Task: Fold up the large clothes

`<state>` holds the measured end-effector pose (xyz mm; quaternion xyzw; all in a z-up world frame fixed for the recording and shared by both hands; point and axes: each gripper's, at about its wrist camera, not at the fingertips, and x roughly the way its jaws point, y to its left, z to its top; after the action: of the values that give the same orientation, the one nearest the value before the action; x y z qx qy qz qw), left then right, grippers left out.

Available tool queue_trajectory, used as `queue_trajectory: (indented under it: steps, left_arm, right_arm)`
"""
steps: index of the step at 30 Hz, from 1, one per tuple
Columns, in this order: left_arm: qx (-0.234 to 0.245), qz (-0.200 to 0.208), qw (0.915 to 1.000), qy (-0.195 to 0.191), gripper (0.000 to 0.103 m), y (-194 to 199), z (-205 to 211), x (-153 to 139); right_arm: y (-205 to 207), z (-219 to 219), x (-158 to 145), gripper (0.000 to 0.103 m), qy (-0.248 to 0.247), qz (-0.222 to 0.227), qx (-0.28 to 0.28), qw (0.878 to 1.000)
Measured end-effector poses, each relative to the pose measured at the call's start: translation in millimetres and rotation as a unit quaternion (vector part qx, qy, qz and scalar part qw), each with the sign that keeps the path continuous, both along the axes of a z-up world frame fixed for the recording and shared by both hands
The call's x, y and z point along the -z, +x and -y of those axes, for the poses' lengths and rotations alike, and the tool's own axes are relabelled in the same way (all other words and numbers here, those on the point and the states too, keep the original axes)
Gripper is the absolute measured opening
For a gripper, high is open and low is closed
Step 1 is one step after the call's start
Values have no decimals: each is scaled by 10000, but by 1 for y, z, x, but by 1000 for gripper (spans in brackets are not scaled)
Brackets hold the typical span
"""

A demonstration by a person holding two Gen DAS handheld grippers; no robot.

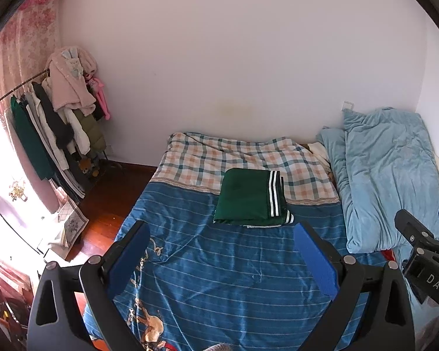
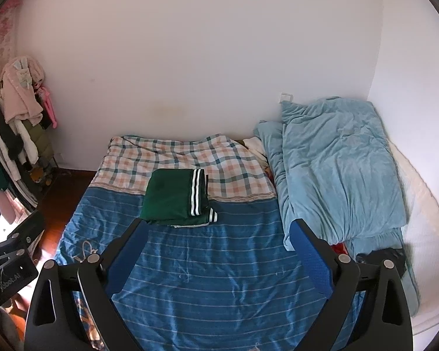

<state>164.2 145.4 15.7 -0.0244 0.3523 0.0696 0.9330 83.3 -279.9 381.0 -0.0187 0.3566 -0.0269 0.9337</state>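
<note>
Evidently you hold the left claw and right claw spread wide and empty above the bed, since the green striped garment lies folded.

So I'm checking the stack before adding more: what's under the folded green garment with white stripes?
The folded green striped garment lies on the bed's quilt, across its blue striped and checked parts. A white edge peeks out below it; the rest is covered.

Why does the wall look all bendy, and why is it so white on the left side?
Left wrist view: the fisheye lens bends the wall, and window daylight washes out the left edge beside the clothes rack. Right wrist view: same bending, dark round corners, much less glare; the folded green garment stays sharp.
</note>
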Motion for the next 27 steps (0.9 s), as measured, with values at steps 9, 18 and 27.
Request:
queue_trajectory:
  steps: [9,18,27]
  left_arm:
    - [27,45,10000,-13,101,0,-1,-2]
    - [74,94,9999,-28,101,-1,1,-7]
    - [77,117,9999,-38,101,-5,-2,-11]
  right_arm:
    - [8,1,0,99,10,-6,-53,10000]
    - [6,0,-3,99,-7,79,-69,9999]
    - [7,0,-3,99,2,89,-77,9999]
